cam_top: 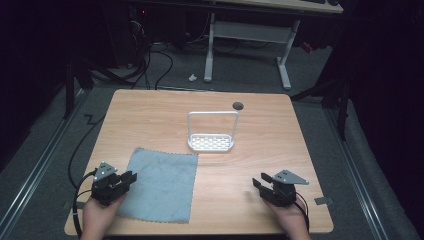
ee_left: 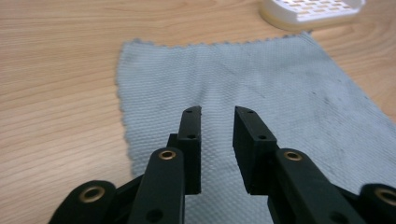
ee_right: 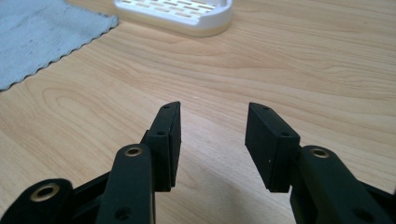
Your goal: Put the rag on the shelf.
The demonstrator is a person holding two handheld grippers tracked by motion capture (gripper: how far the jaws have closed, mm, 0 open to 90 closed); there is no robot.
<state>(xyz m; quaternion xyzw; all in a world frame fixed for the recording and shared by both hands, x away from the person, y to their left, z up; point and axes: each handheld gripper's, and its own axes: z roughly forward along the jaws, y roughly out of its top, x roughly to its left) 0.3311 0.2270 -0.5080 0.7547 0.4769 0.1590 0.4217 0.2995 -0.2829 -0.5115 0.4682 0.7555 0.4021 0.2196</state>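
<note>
A grey cloth lies flat on the wooden table, front left. The cloth runs under and ahead of my left gripper, whose jaws stand a little apart with nothing between them. In the high view that left gripper sits over the cloth's left edge. My right gripper rests near the front right over bare wood; seen along its own jaws, the right gripper is open and empty. A white rack with a wire handle stands mid-table, and its base and a corner of the cloth lie ahead of the right gripper.
A small dark round hole sits near the table's far edge. Beyond the table is a white desk frame and cables on the dark floor. The rack's base shows just past the cloth's far corner.
</note>
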